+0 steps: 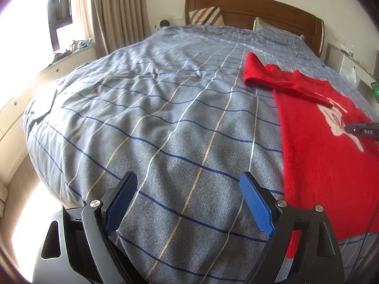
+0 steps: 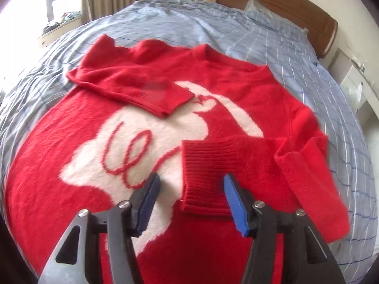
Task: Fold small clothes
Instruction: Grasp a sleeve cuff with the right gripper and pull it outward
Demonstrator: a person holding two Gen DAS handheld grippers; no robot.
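Observation:
A red knitted sweater (image 2: 213, 90) with a white figure on its front lies flat on the bed. Both sleeves are folded in over the chest, the left sleeve (image 2: 132, 87) higher up and the right sleeve (image 2: 255, 156) lower down. The ribbed cuff (image 2: 203, 175) of the right sleeve rests just beyond my right gripper (image 2: 191, 196). That gripper is open over the sweater, and its pads do not press on the cuff. My left gripper (image 1: 190, 189) is wide open and holds nothing. It hangs over the bare checked cover, left of the sweater (image 1: 319, 161). The right gripper's tip (image 1: 362, 130) shows at that view's right edge.
The bed's grey-blue checked cover (image 1: 142, 108) spreads to the left of the sweater. A wooden headboard (image 1: 255, 7) and a striped pillow (image 1: 207, 15) stand at the far end. Curtains (image 1: 113, 11) and a window sill lie to the left, and a white bedside unit (image 2: 355, 82) to the right.

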